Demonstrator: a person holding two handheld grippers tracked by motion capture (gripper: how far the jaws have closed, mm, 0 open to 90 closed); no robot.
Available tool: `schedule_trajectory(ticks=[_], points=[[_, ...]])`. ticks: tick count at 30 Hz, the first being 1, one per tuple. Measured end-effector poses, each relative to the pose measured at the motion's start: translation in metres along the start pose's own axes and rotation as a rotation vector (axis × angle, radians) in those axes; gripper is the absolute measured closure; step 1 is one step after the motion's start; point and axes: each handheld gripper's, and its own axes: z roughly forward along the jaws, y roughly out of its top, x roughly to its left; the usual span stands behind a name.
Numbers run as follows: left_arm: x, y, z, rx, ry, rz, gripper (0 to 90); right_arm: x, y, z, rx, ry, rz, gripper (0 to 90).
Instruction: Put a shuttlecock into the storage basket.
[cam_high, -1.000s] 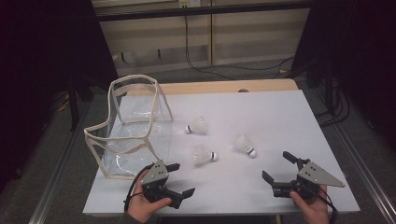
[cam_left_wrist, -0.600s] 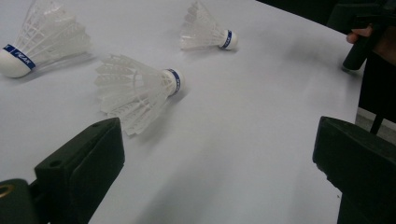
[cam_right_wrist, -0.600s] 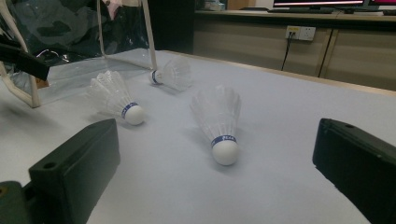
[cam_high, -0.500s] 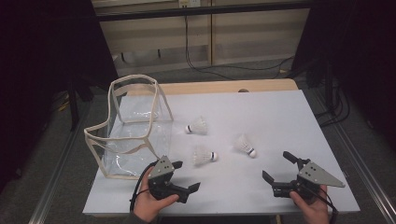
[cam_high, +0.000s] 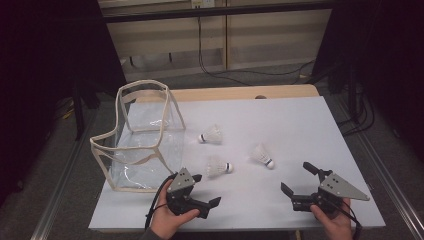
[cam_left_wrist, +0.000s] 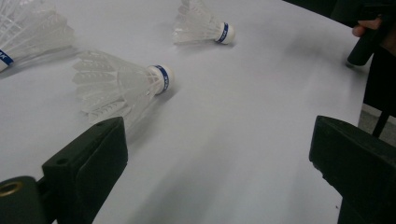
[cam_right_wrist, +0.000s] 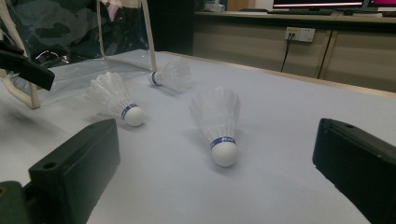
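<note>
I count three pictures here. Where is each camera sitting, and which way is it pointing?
High view: above the person's side, looking forward and down at the table; both hands, left gripper, right gripper show.
Left gripper view: between its jaws, toward nearest shuttlecock.
Right gripper view: toward clear bag.
Shared: three shuttlecocks.

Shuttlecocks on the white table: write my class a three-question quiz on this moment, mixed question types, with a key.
1. How many shuttlecocks lie on the table?
2. True or false: the left tool is shut on a shuttlecock.
3. What stands at the table's left? A) cardboard box B) clear bag with cream trim C) metal bucket

Key:
1. Three: far, middle, right.
2. False; both it and the right tool are open and hold nothing.
3. B, clear bag.
</note>
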Motion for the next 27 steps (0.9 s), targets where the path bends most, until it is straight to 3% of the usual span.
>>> schedule_trajectory(ticks=[11, 18, 27], points=[[-0.004, 0.005, 0.013, 0.027, 0.08, -0.022, 3.8, 0.0, 0.0, 0.0, -0.002, 0.0, -0.002, 0.7], [-0.003, 0.01, 0.021, 0.041, 0.137, -0.059, 3.7, -0.001, 0.0, 0.0, -0.003, -0.002, -0.002, 0.7], [-0.001, 0.013, 0.031, 0.074, 0.188, -0.062, 3.6, -0.001, 0.0, 0.0, -0.005, -0.001, -0.002, 0.7]])
